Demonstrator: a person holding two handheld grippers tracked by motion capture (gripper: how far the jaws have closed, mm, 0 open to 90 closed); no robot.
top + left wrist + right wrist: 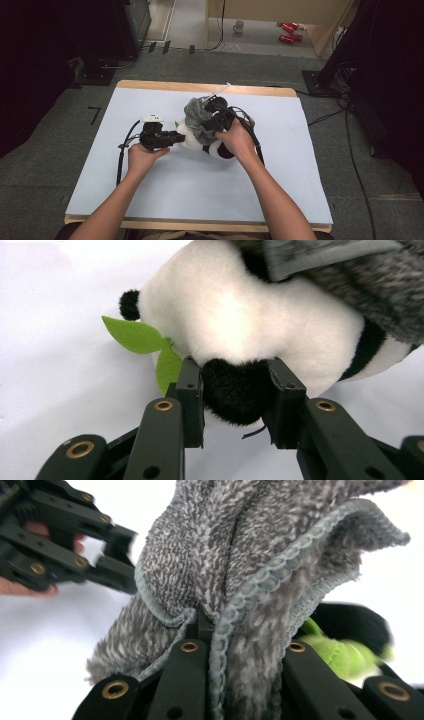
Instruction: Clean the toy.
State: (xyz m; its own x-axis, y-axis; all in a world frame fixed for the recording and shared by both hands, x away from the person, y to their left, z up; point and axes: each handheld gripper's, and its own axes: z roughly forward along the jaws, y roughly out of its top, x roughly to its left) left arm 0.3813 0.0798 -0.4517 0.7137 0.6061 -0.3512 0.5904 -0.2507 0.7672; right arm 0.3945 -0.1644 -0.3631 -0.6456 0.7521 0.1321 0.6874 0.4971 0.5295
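A black-and-white panda plush (pixel 191 141) lies at the middle of the white table sheet (pixel 200 190). A grey towel cloth (pixel 196 116) is draped over its top. My left gripper (pixel 181 136) comes in from the left, and its jaws are shut on a black furry limb (pixel 235 392) of the panda (pixel 240 315), next to two green felt leaves (pixel 135 335). My right gripper (pixel 209 125) is over the plush, shut on a bunched fold of the grey cloth (pixel 225 555). Behind the cloth a green and black part of the plush (pixel 345 650) shows, blurred.
The sheet covers a wooden table whose far edge (pixel 200 86) shows. Cables (pixel 350 145) run over the grey floor at the right. Beyond the table stand a mug (pixel 239 26) and red items (pixel 289 31). Dark equipment stands at both far corners.
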